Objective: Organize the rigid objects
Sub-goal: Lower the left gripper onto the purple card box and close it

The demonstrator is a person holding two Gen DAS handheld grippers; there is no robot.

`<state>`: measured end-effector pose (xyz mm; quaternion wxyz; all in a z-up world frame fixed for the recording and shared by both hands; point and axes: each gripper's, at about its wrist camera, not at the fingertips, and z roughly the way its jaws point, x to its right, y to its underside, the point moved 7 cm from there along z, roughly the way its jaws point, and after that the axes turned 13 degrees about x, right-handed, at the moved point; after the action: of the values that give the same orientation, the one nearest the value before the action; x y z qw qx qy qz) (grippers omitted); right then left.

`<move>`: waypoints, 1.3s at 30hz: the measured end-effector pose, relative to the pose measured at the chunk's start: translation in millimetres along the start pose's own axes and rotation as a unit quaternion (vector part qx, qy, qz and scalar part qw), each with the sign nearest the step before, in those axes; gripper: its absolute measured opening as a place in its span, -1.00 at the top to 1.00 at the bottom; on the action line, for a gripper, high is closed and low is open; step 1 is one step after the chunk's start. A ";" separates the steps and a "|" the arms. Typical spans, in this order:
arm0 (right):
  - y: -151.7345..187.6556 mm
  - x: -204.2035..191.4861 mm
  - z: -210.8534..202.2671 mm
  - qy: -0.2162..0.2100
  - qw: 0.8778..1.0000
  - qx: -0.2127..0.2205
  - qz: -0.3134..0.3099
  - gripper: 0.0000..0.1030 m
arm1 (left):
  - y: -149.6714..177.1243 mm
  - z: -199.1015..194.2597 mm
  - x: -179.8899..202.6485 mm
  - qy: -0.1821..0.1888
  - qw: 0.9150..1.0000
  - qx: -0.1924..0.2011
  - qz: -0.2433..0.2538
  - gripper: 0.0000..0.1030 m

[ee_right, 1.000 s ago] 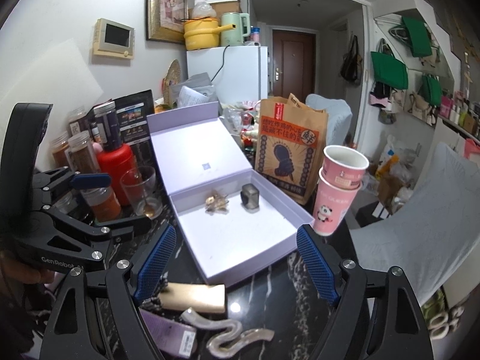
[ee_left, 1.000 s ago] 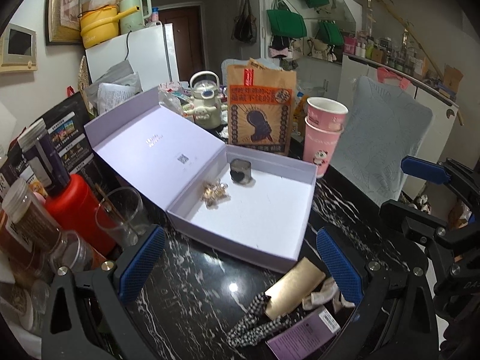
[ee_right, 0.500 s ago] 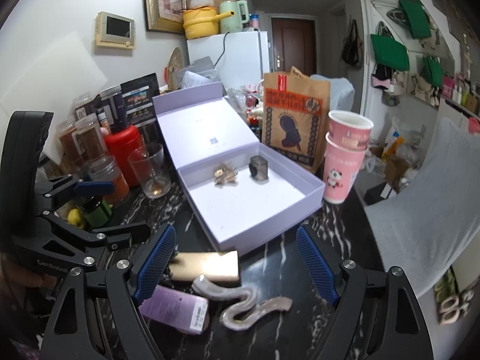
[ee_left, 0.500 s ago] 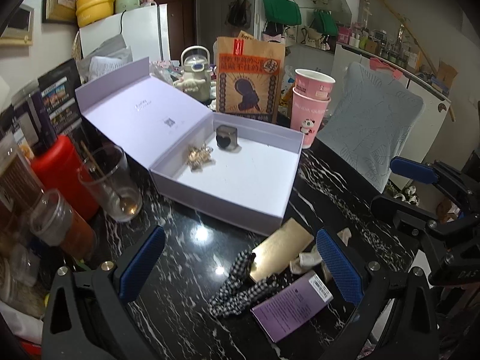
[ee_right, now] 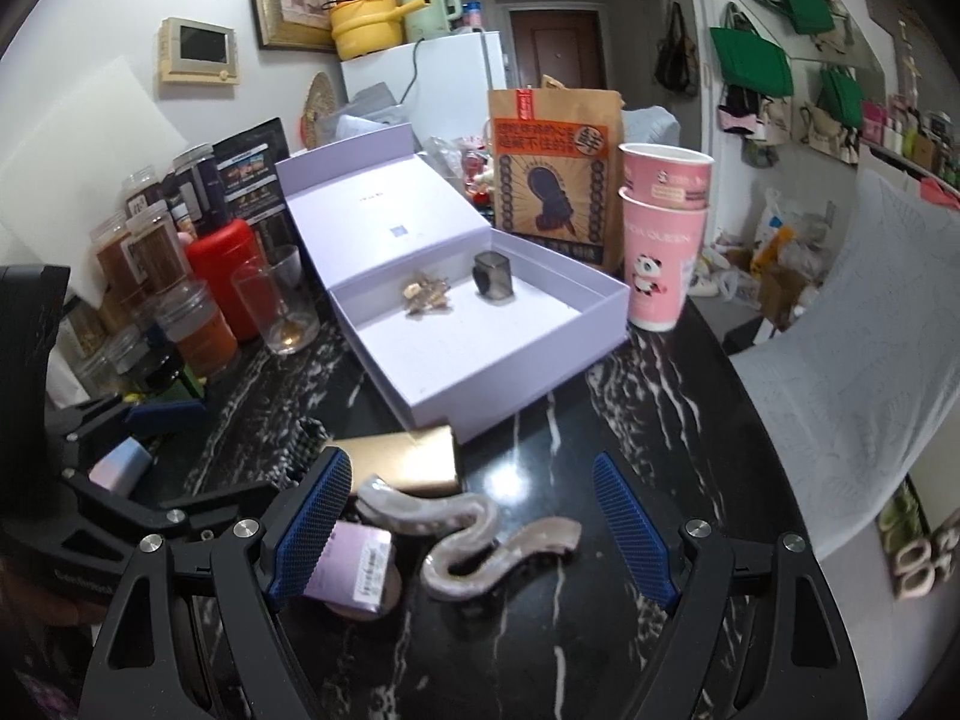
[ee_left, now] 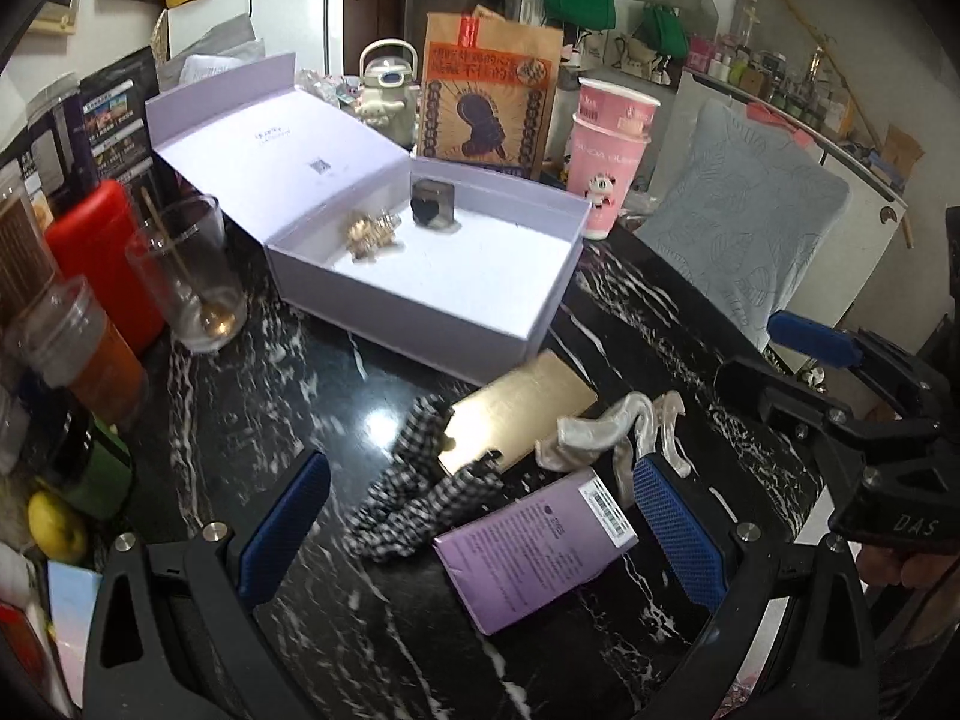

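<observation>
Both tools lower, nearer wavy clip (ee_right: 498, 546).

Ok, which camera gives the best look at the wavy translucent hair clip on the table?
The right wrist view: the wavy hair clip lies whole and unobstructed between the open right gripper fingers. In the left wrist view the clip sits farther off, and the left gripper's right finger covers its near end.

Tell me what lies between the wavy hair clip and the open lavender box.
In the right wrist view, a flat gold box lies between the wavy hair clip and the lavender box; otherwise bare black marble.
</observation>
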<state>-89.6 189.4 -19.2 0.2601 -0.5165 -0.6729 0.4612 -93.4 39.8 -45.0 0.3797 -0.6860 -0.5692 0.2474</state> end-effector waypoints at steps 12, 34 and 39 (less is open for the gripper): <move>23.9 33.0 -1.0 0.028 0.999 -0.011 0.012 -0.63 | 36.7 29.8 15.9 -0.012 0.998 -0.051 -0.047 -0.99; 38.4 72.1 -3.0 0.026 0.998 -0.007 0.049 -0.65 | 67.1 54.0 40.1 -0.055 0.993 -0.096 -0.044 -0.91; 42.8 75.4 0.8 0.024 0.998 -0.014 0.060 -0.65 | 68.9 50.2 41.6 -0.054 0.993 -0.097 -0.031 -0.52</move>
<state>-95.7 261.3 -67.2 0.2406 -0.5702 -0.6411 0.4537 -81.7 87.8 -126.0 0.2877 -0.6872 -0.6311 0.2163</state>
